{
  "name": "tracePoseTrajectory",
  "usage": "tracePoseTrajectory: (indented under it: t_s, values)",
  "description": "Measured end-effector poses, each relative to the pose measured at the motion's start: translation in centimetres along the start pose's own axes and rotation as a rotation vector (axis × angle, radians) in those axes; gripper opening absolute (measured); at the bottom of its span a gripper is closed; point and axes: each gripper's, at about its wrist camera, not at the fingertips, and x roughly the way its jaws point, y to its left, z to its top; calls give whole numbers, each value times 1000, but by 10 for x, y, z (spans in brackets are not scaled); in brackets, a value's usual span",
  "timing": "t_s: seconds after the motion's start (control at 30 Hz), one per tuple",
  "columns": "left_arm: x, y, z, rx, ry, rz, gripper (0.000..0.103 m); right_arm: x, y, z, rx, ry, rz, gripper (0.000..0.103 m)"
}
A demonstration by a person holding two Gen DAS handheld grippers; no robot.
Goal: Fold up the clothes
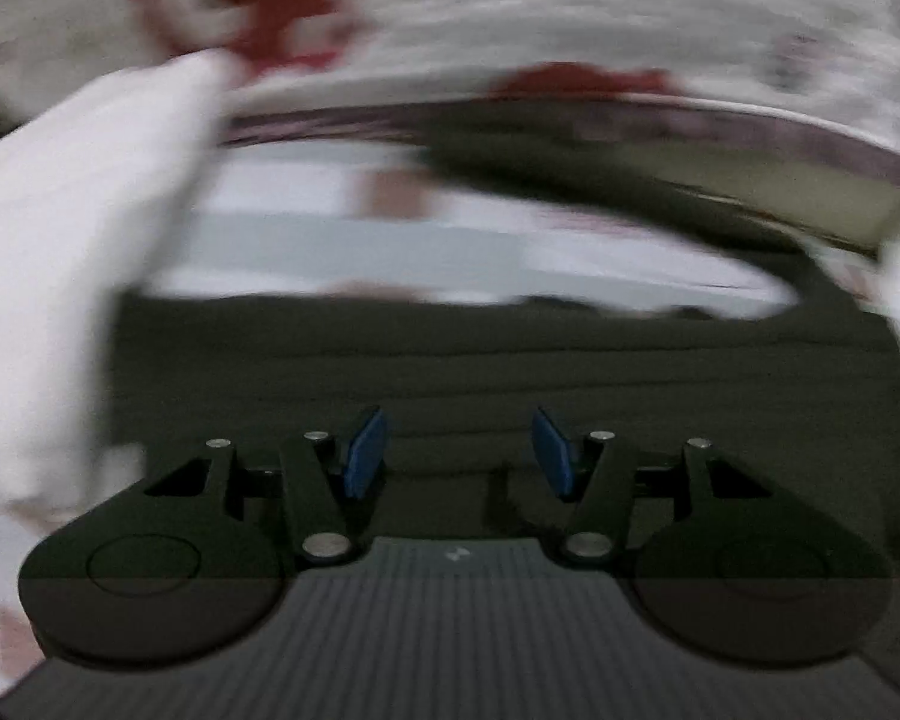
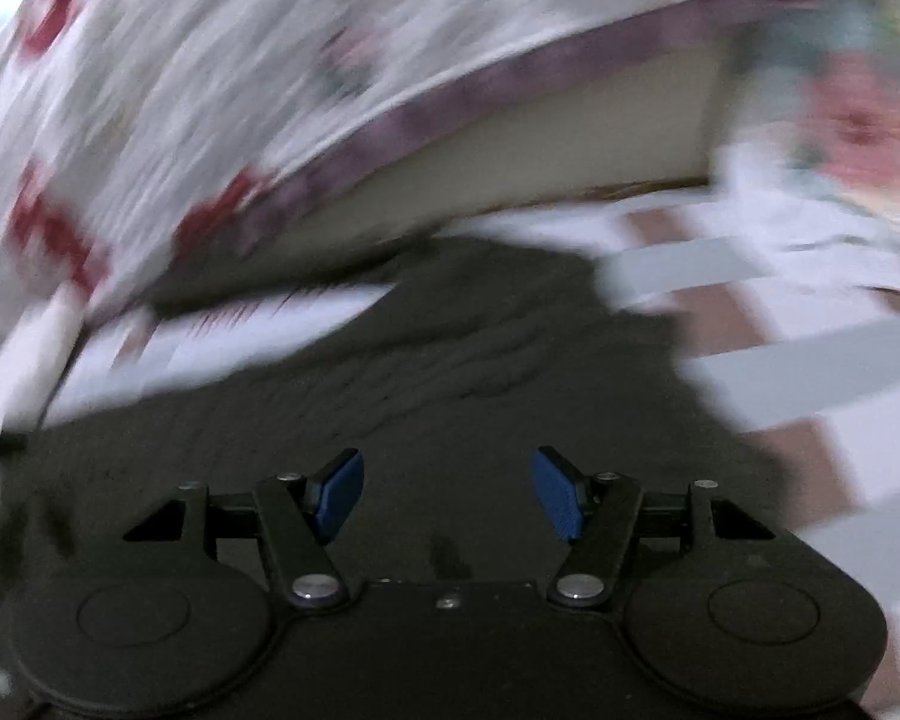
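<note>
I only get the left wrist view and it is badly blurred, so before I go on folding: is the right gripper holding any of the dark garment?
Observer: No. The right gripper is open, with nothing between its pads, over the dark garment.
Operator: What lies to its right?
Observer: A pale and brown checked cover, which the garment rests on.
Operator: Anything beyond that?
Observer: A blurred flowered cloth at the upper right.
</note>
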Motion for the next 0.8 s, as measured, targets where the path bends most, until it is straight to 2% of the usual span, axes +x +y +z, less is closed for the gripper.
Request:
tracePoseTrajectory:
  t_s: [0.07,0.13,0.2,0.23,0.27,0.3,0.33,0.37,0.4,0.43,0.47,0.57,0.63,0.7,0.8]
  values:
    - [6,-58,7,53,7,-67,53,-24,-24,3,54,-87,21,68]
    - [12,-117,10,120,3,-141,52,-39,-50,4,102,-106,5,67]
    - [16,-169,7,180,-17,-222,50,-53,-78,5,152,-112,-17,57]
    - [17,-187,6,180,-34,-287,50,-57,-92,5,177,-108,-25,52]
    - [23,-205,5,151,-31,-391,50,-57,-106,5,202,-94,-27,31]
    - [29,-222,4,115,-24,-505,50,-57,-119,5,223,-81,-30,3]
    - [35,-242,5,119,-5,-563,49,-55,-130,4,238,-71,-35,3]
    - [37,-263,4,159,1,-557,49,-53,-139,3,253,-57,-37,3]
    - [39,-280,0,201,0,-535,44,-48,-146,2,270,-39,-37,3]
    - [41,-296,-5,242,-2,-512,34,-42,-153,1,287,-21,-36,3]
    - [46,-305,-12,260,18,-503,29,-37,-160,0,304,-2,-36,3]
    - [60,-322,-38,288,103,-452,25,-16,-177,-2,379,80,23,8]
    - [67,-320,-57,319,127,-404,25,-6,-180,-6,410,109,45,16]
    - [71,-313,-74,329,138,-347,25,3,-181,-9,442,134,61,48]
    - [72,-298,-85,305,151,-324,25,14,-182,-14,525,155,63,56]
